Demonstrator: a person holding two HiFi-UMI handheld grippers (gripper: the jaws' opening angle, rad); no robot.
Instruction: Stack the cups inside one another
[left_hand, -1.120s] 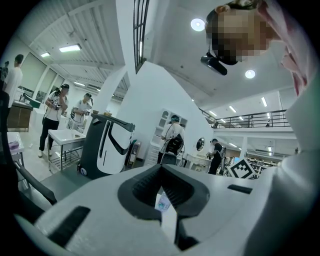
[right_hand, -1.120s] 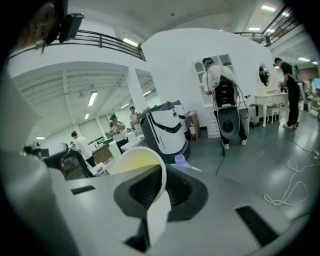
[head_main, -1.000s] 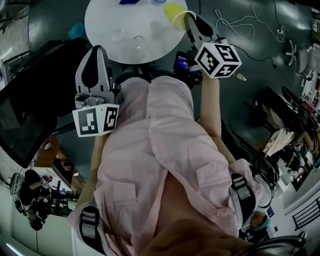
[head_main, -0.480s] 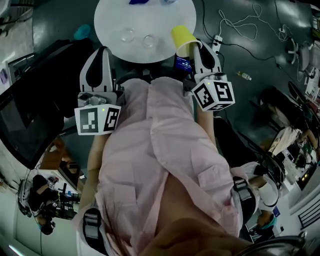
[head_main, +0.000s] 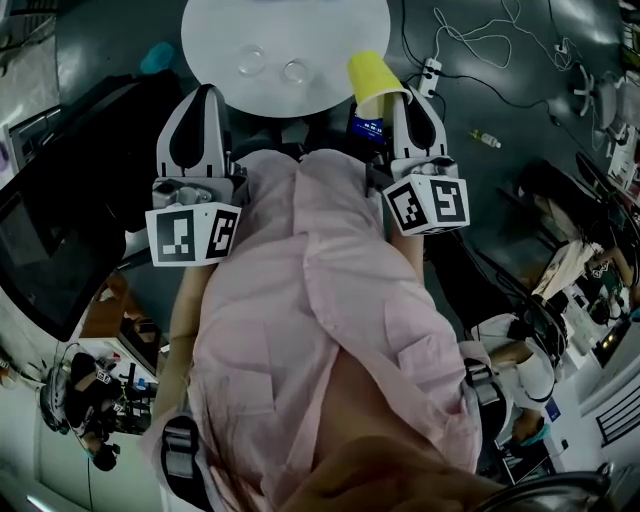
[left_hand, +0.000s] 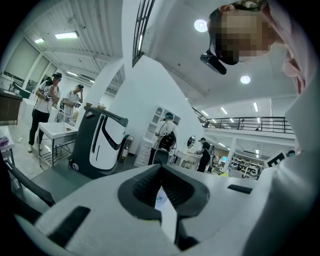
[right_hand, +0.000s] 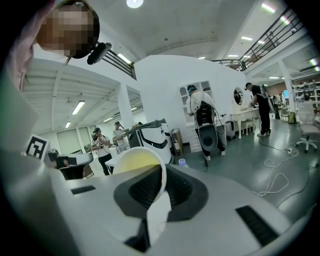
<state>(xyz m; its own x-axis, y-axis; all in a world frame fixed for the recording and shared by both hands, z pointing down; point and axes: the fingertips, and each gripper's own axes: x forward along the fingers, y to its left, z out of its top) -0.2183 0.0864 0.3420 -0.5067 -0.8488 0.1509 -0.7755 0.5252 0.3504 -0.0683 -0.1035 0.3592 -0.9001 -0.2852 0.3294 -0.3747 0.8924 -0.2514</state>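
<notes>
Right tongs (head_main: 401, 96) tight on yellow cup (head_main: 370, 74) rim, now nearer the person (head_main: 320, 300) (left tongs (head_main: 203, 95) closed, empty)

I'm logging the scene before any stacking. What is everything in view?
table: one, white, round, ahead of the person.
clear cups: two, see-through, side by side on the table.
yellow cup: one, yellow, by the table's right edge, wall pinched between the fingers of the right gripper.
cables: several, pale, dark floor at right.
teal object: one, floor left of the table, unidentifiable.
bystanders: several, far off in the hall.
shirt: one, pink, on the person.
left gripper: one, white, shut, empty.
right gripper: one, white, shut on the yellow cup.
</notes>
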